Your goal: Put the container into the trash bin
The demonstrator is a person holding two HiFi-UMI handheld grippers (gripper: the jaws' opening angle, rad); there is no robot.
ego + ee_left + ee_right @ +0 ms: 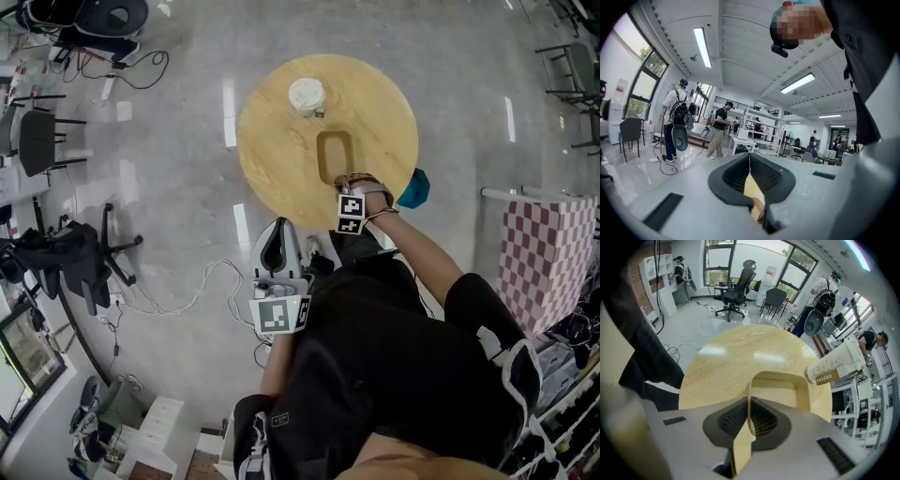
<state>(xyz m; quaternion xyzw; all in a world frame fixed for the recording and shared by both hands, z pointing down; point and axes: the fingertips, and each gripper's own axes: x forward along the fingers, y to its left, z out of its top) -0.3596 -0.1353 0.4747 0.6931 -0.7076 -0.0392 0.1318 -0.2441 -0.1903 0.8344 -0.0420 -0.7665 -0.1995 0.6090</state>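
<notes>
**Securing the grip — lifting is coming next**

On the round pale-wood tabletop (281, 141) the right tongs (750, 401) are pinching the thin near wall of the tan rounded-rectangle fibre container (780, 389). The left tongs (749, 157) are idling pressed together, nothing between them. The next move is calling for a lift and a swing toward the teal rounded bin (415, 187) peeking past the tabletop's edge — that flimsy wall may flex.

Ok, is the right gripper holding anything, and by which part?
The right gripper is shut on the container, pinching its thin near wall at the rim.
</notes>
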